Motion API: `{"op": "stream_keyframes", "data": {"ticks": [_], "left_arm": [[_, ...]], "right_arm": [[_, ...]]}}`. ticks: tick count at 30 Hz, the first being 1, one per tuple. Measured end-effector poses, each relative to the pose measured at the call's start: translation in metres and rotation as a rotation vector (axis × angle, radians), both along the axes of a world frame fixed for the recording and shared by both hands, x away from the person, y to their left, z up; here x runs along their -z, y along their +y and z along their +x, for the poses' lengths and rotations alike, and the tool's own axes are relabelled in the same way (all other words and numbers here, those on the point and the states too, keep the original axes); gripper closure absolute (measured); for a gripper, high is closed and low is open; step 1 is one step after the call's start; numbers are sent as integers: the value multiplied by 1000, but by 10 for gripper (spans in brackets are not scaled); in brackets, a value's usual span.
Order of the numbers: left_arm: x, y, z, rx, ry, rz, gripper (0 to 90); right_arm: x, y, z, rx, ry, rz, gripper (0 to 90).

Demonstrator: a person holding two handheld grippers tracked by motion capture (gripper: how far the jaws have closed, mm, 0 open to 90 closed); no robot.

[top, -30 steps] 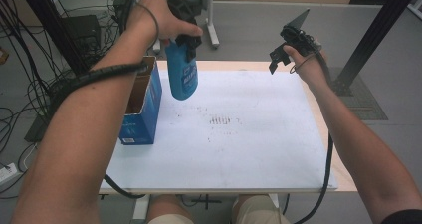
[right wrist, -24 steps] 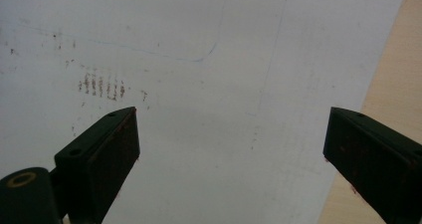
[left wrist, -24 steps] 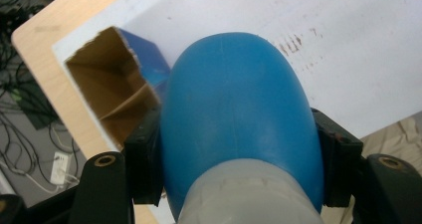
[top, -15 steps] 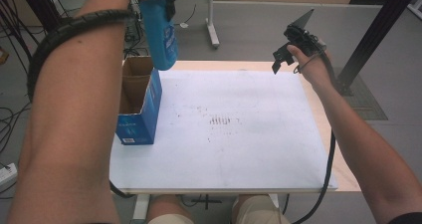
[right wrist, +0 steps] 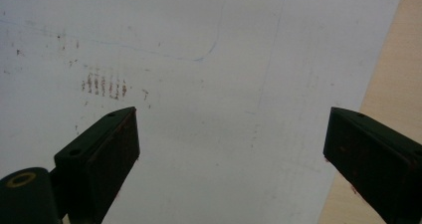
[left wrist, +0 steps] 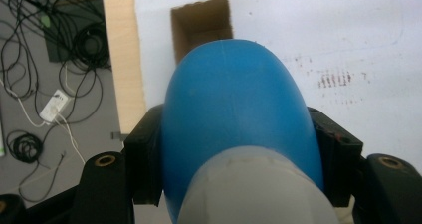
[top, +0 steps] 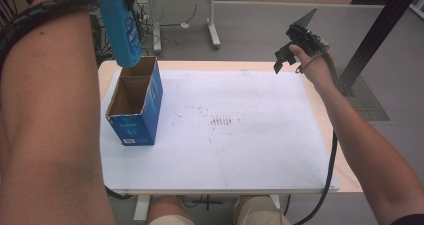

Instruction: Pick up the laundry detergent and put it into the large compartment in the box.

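Observation:
A blue bottle [top: 120, 27] hangs upright above the far end of an open blue cardboard box [top: 134, 102] standing at the table's left. In the left gripper view the bottle [left wrist: 234, 114] is clamped between the black jaws of my left gripper [left wrist: 238, 154], with the box opening [left wrist: 201, 27] straight below it. My right gripper [top: 286, 55] is held in the air over the far right corner of the white mat [top: 240, 130]. Its jaws stand wide apart in the right gripper view [right wrist: 231, 149], nothing between them.
The white mat bears faint reddish marks [top: 224, 121] near its middle. A black post [top: 380, 30] rises beyond the right edge. Cables [left wrist: 59, 59] lie on the floor left of the table, and table legs [top: 214, 20] stand behind it.
My left hand has lifted the bottle up and carried it left, from over the table's far left to above the box. The right gripper has barely moved.

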State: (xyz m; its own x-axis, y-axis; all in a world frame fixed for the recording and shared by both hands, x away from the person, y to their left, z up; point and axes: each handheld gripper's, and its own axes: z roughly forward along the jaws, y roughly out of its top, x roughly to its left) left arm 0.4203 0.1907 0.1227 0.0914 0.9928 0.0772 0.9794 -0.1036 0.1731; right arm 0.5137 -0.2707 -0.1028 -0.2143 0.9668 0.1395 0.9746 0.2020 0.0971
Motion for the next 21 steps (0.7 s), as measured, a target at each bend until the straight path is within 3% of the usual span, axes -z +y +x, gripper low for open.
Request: {"op": "stream_keyframes", "data": {"ticks": [5, 21], "left_arm": [[4, 12, -3, -35, -6, -1, 364], [39, 32, 4, -56, 17, -23, 364]], "right_arm": [[1, 3, 1, -2, 4, -3, 74], [4, 9, 2, -3, 7, -14, 74]]}}
